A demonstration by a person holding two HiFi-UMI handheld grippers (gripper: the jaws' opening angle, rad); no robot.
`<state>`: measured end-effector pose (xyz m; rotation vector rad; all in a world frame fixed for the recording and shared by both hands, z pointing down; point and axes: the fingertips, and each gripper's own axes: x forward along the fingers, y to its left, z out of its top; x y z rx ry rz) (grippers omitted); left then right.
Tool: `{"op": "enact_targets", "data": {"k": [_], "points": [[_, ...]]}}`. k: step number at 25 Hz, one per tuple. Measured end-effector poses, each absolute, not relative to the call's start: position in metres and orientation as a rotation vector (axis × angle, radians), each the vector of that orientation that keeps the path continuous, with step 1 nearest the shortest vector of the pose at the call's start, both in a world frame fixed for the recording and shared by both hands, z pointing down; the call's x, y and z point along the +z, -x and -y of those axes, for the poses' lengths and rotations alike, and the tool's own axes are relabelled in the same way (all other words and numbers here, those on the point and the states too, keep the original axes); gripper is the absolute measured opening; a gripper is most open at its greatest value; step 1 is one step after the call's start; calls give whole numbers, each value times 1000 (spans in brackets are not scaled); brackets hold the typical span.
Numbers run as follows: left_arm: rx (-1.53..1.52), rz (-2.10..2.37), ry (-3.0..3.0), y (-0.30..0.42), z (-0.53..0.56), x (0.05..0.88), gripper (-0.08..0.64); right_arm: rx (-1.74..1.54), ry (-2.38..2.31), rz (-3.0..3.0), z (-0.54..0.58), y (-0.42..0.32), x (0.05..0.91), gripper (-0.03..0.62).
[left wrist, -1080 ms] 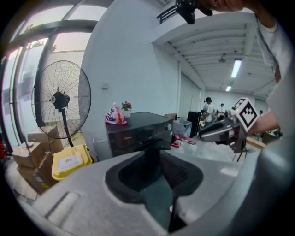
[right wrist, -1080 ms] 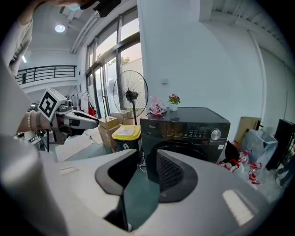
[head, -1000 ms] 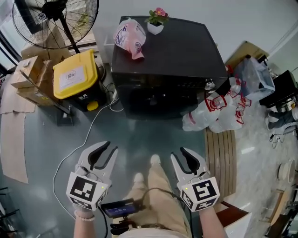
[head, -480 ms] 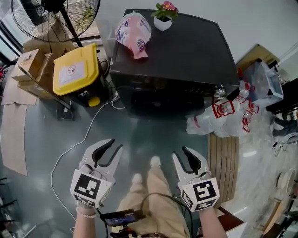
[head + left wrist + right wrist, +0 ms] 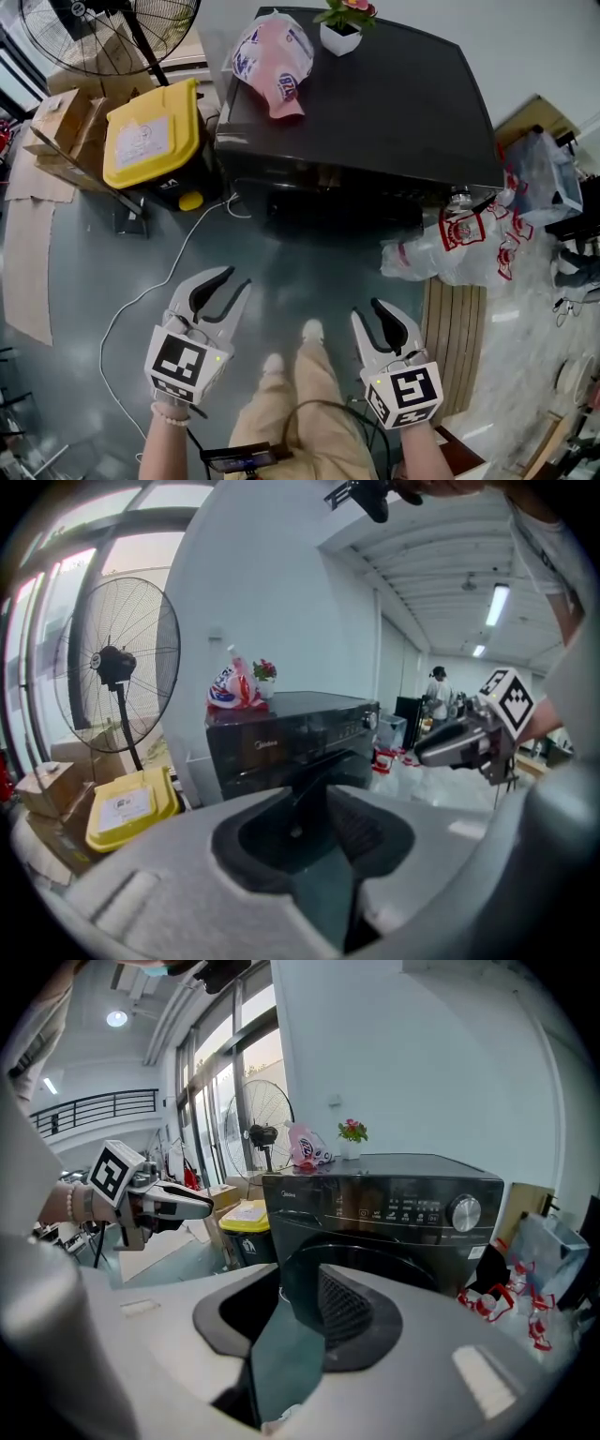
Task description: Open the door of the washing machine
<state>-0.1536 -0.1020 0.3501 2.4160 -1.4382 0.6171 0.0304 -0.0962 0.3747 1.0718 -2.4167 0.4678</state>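
Place: a large open work hall or test space, not a home laundry room.
Ceiling: high and ribbed, with strip lights, as the left gripper view shows.
Windows: tall glazing, with a railed upper gallery beside it.
Floor: a glossy grey-green floor, with a white cable trailing loose across it.
Appliance: a black washing machine stands free against a bare pale wall.
Clutter: cardboard boxes, a yellow-lidded bin, a pedestal fan and filled plastic bags crowd around it.
People: a person stands far off in the hall.
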Motion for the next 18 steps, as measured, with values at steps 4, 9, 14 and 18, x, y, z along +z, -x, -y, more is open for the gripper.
{"op": "enact_targets", "data": {"k": [4, 9, 14, 18], "points": [[644, 1391, -2428, 147, 117, 369, 118, 464, -1058, 2407, 110, -33, 391, 117], [667, 1378, -2430, 144, 133, 395, 123, 464, -1055, 2405, 123, -35, 405, 117], [696, 1366, -2413, 141, 148, 427, 130, 471, -1056, 2400, 136, -39, 422, 117], [714, 1374, -2401, 143, 163, 447, 135, 476, -1045, 2399, 145, -40, 433, 118]]}}
